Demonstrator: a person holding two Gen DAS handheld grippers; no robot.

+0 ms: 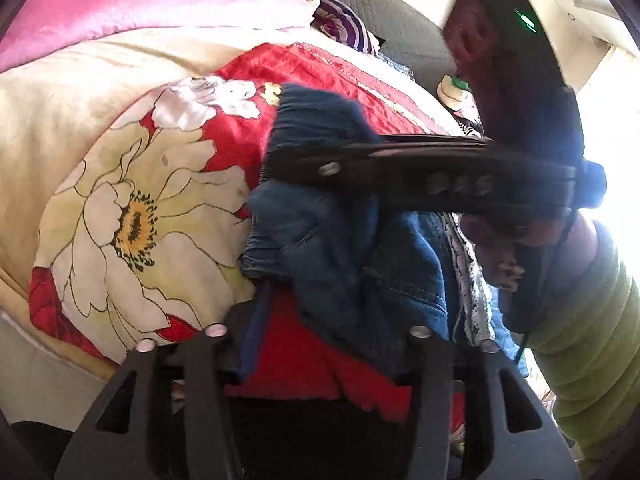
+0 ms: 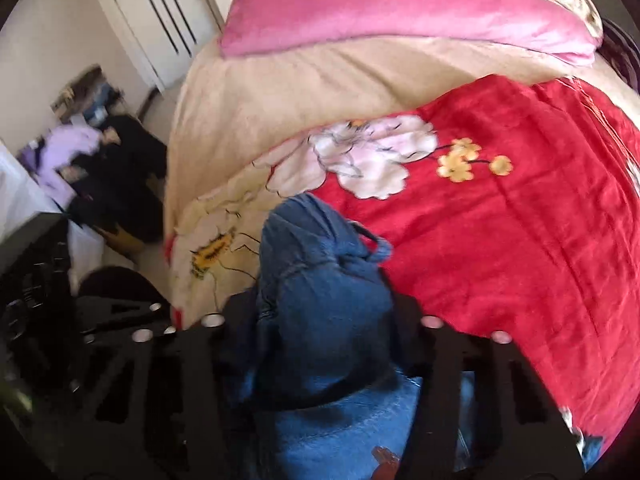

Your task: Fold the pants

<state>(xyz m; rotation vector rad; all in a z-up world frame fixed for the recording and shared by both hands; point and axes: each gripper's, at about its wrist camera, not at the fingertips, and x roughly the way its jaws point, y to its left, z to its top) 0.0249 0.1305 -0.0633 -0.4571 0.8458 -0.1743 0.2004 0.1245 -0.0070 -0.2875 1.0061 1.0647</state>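
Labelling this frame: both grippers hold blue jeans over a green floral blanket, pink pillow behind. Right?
Wrong on one point: the blanket is red with cream flowers, not green, as the right wrist view shows. The rest stands: both grippers, left and right, hold the jeans, pink pillow behind.

Pants (image 2: 320, 280) bunched over bedspread (image 2: 500, 220) — pillow (image 2: 400, 4) behind, at bed's far end.

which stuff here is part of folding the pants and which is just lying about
Belongs to the job:
blue denim pants
left gripper
right gripper, shut on the pants
red floral blanket, the work surface

Just lying about:
pink pillow
purple striped cloth
clothes pile
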